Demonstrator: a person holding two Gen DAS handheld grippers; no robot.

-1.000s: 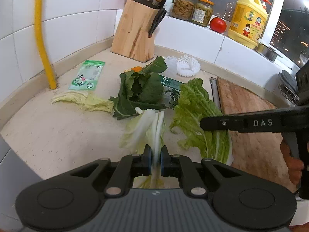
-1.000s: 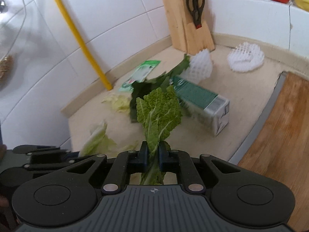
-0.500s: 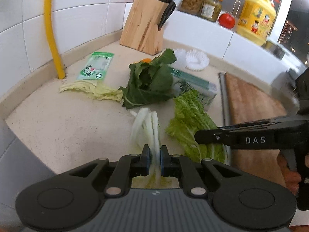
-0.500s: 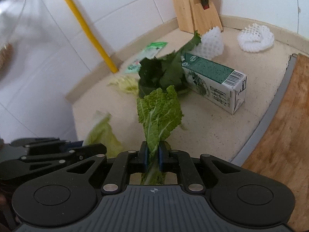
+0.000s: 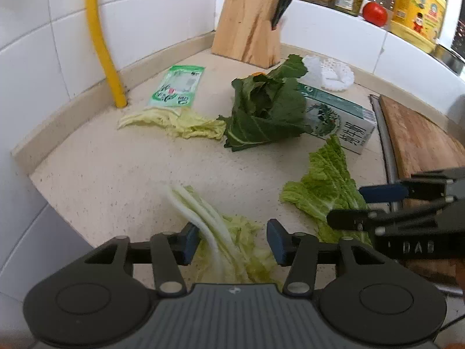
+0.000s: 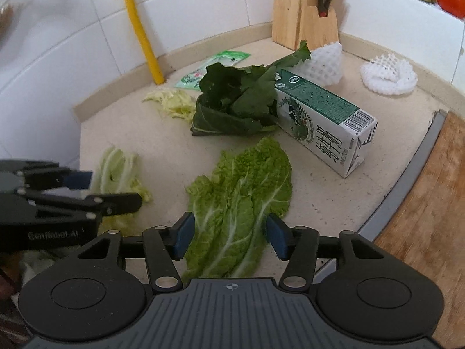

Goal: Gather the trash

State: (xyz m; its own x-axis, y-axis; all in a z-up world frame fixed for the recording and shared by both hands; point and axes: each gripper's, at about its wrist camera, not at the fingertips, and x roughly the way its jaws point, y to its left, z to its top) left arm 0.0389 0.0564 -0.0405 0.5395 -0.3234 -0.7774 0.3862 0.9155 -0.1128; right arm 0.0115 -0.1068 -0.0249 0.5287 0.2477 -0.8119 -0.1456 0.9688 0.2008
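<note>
1. Claws: left claw has its jaws spread wide apart, and the pale white-ribbed cabbage leaf lies loose between them at the near edge of the desk. The leaf is motion-blurred; whether it touches either pad cannot be told.
2. Right claw likewise stands apart, gripping nothing. The broad green cabbage leaf lies flat on the desk between and ahead of its blue pads.
3. In the right wrist view, the left claw shows at the left, over the pale leaf; in the left wrist view, the right claw comes in from the right beside the green leaf.
4. Other trash, further back: a dark green leaf bundle at desk centre, leaning against a green-and-white carton that lies on its side.
5. A limp yellowish leaf lies to the left of the bundle, its end touching the bundle's stem.
6. Behind it, a green plastic wrapper lies flat near the yellow pipe.
7. Two white foam fruit nets: one just behind the carton, one apart to the right.
8. Knife block stands in the corner; wooden cutting board at the right edge.
</note>
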